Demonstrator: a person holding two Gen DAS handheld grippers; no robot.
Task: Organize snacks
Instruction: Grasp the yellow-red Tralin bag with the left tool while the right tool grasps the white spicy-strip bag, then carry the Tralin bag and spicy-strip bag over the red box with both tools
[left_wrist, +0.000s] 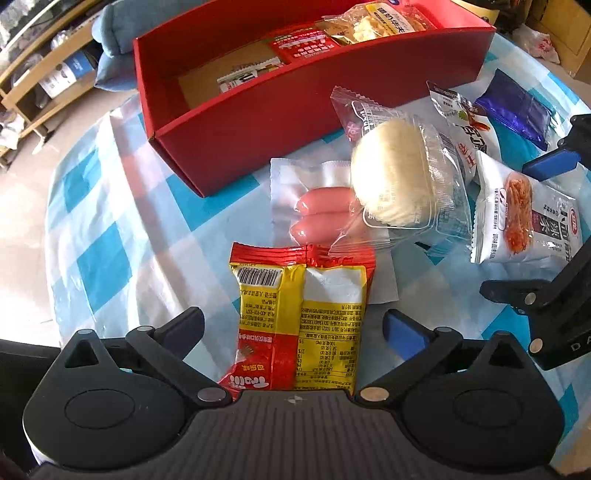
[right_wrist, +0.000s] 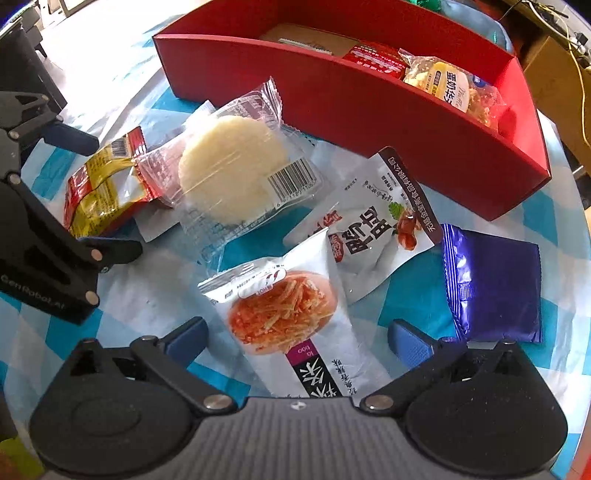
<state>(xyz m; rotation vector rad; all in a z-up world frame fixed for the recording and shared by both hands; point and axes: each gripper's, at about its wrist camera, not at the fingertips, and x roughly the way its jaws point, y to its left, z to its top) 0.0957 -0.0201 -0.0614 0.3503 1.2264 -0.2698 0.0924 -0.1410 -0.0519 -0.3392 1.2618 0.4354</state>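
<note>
A red and yellow snack packet (left_wrist: 299, 314) lies flat on the checked tablecloth (left_wrist: 110, 236), between the spread, released fingers of the left gripper (left_wrist: 295, 328), touching neither. A white packet picturing orange strips (right_wrist: 291, 317) lies likewise between the right gripper's (right_wrist: 299, 339) wide-open fingers. The red box (left_wrist: 295, 110) stands beyond.

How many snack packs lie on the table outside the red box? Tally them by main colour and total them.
Red-and-yellow: 1, the gummy pack
Clear: 2, the sausage pack, the round cake
White: 2, the spicy-strip pack, the duck pack
Purple: 1, the purple pack
Total: 6
</note>
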